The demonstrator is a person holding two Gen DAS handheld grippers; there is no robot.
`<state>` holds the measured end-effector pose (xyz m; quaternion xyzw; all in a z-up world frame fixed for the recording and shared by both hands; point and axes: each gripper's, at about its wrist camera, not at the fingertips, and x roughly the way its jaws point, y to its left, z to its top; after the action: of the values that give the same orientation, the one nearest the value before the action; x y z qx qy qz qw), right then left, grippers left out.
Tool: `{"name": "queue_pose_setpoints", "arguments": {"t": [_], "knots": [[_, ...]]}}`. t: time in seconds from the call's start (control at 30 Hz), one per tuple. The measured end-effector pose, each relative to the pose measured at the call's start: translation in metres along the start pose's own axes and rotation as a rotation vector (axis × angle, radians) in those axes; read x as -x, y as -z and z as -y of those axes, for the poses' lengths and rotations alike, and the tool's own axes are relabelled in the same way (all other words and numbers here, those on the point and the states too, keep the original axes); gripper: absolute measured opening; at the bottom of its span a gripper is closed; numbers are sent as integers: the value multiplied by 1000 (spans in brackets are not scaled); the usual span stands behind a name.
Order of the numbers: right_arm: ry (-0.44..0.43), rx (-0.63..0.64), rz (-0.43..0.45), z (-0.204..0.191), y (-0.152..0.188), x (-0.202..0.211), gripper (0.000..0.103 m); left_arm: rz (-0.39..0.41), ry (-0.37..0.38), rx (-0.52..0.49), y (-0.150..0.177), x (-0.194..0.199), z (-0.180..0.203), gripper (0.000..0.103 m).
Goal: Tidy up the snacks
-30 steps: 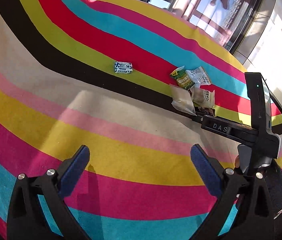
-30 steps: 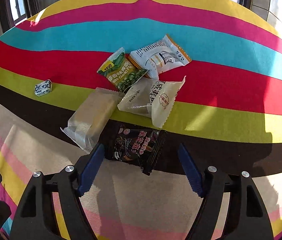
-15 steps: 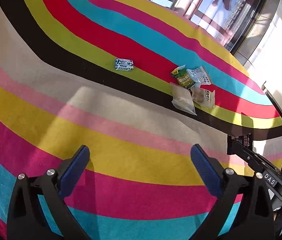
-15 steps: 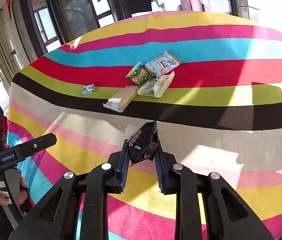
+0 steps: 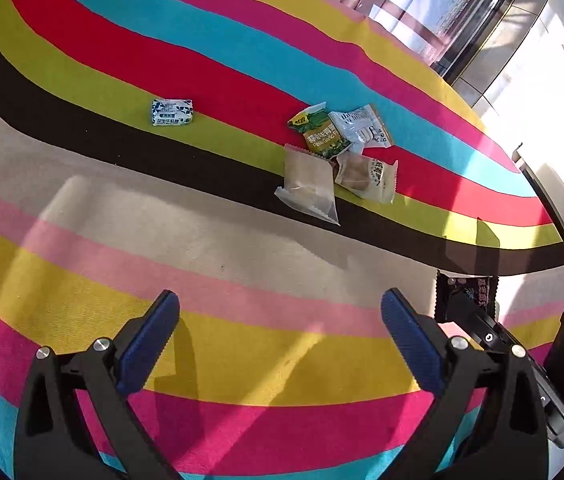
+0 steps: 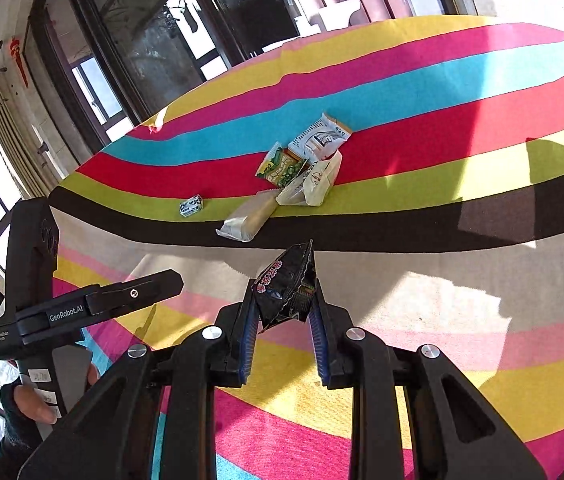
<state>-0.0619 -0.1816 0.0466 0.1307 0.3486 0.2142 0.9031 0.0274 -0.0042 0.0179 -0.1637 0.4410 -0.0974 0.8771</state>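
Striped cloth in red, cyan, yellow, pink and black covers the bench (image 5: 82, 184). At the frame's bottom the left claw (image 5: 280, 344) stands released with nothing between its blue pads. In the right wrist view's lower middle, the right claw (image 6: 284, 312) is clenched on a crumpled black snack packet (image 6: 286, 286) with pink lettering, held above the cloth. Four pale and green packets (image 6: 298, 172) cluster mid-frame; a small blue-white packet (image 6: 191, 205) lies apart, left.

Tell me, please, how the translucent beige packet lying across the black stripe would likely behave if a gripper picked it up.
The translucent beige packet looks flat and film-wrapped, so probably light and slightly floppy. Its glossy film may be slippery. It overlaps the green pea packet, which might shift.
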Motion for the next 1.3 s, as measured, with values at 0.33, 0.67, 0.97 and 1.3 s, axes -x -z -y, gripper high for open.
{"name": "queue_pose_setpoints", "arguments": {"t": [0.33,0.67,0.97,1.3], "knots": [[-2,-6,2,2,2,2,25,-36,-296,-212,-60,-86,57,101],[-5,-13,9,4,2,3,26,32,-207,-299,-24,-49,52,36],[-2,-9,5,3,3,2,26,188,-68,-160,59,73,-20,36],[-13,-30,29,8,3,6,26,273,39,23,58,103,-65,36]]}}
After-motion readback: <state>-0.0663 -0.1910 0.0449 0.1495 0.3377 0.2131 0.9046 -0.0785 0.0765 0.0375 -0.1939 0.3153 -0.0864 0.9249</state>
